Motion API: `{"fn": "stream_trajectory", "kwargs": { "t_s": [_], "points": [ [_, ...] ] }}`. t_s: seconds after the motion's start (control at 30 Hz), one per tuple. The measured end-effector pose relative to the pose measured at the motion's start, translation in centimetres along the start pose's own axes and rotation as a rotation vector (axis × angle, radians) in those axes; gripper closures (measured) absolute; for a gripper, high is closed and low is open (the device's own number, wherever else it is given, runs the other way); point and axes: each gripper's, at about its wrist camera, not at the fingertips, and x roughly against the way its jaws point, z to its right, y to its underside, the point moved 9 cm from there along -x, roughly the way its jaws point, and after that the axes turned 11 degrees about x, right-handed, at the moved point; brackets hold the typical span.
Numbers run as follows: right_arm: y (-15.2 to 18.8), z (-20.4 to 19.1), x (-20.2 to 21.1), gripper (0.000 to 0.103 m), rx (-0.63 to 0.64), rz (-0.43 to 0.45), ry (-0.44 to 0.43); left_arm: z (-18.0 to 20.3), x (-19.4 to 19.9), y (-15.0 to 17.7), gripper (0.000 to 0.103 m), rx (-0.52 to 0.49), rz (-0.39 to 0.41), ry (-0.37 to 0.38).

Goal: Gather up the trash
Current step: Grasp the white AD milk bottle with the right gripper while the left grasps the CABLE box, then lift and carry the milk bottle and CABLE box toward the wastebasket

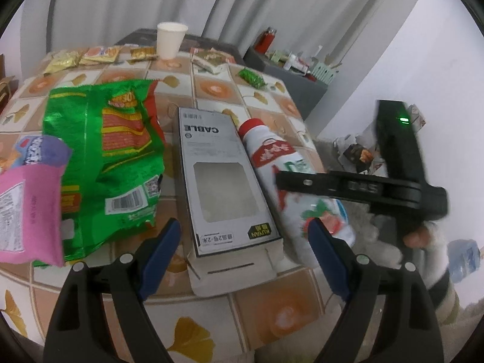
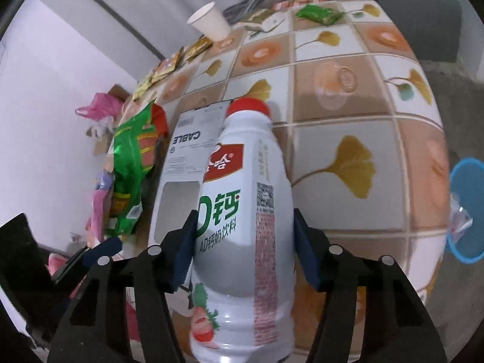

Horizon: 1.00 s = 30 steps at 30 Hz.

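Observation:
A white milk-drink bottle [image 2: 245, 211] with a red cap lies on the tiled table, beside a white cable box [image 1: 224, 187]. My right gripper [image 2: 243, 249] has its blue pads on both sides of the bottle's body and is shut on it; in the left wrist view its black finger [image 1: 348, 183] crosses the bottle [image 1: 272, 154]. My left gripper [image 1: 242, 239] is open, its fingers straddling the near end of the cable box. A green snack bag [image 1: 118, 157] and a pink packet [image 1: 27, 211] lie left of the box.
A white paper cup [image 1: 169, 40], several small sachets [image 1: 90, 56] and a green wrapper [image 1: 252, 77] sit at the table's far side. A blue bin [image 2: 467, 208] stands on the floor right of the table. A dark cabinet with bottles [image 1: 290, 60] is behind.

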Motion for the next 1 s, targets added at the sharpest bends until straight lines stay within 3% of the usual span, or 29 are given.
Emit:
{"fn": "stream_trajectory", "kwargs": {
  "t_s": [0.17,0.6,0.67,0.7,0.8,1.0],
  "points": [
    [1.2,2.3,1.9,0.047,-0.066,0.030,0.040,0.0,-2.7,0.1,0.019,0.004,-0.045,-0.060],
    [2.7,3.5,3.3,0.047,-0.135,0.086,0.021,0.7,-5.8,0.1,0.019,-0.068,-0.005,-0.261],
    [2.8,3.7,3.5,0.047,-0.138,0.091,0.016,0.8,-5.9,0.1,0.023,-0.084,0.005,-0.265],
    [2.9,3.8,3.6,0.047,-0.136,0.091,0.016,1.1,-5.8,0.2,0.036,-0.094,0.010,-0.253],
    [3.3,4.0,4.0,0.048,-0.133,0.090,0.016,1.8,-5.4,1.0,0.048,-0.106,-0.026,-0.221],
    [4.1,4.3,4.6,0.048,-0.146,0.093,0.010,3.1,-4.5,4.3,0.050,-0.121,-0.109,-0.180]
  ]
}}
